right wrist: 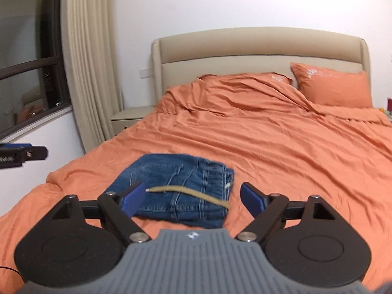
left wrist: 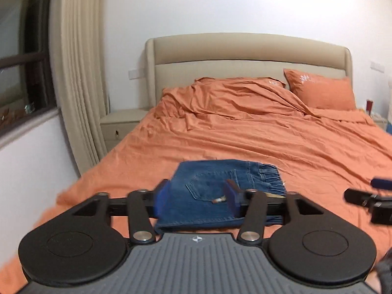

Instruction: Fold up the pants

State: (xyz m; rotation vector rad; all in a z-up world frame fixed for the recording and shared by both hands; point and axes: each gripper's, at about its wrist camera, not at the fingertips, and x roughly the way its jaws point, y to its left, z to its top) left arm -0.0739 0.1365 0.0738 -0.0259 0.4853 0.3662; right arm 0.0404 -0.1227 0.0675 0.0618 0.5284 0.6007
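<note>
Pants (left wrist: pixel 215 193) folded into a compact denim stack, lying flat on bed's orange sheet (left wrist: pixel 281 142) near its foot. Left tool (left wrist: pixel 198 196) fingers spread, nothing between. Right tool (right wrist: pixel 193 197) fingers wide apart, empty, clear above the stack.

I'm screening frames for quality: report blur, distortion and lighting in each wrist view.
Left wrist view: the left gripper has motion-smeared blue pads, the jeans stay fairly sharp, and the curtain bows from fisheye distortion. Right wrist view: the right gripper and the jeans' edges are slightly blurred; the light is soft and even, with no glare on the orange bedding.
</note>
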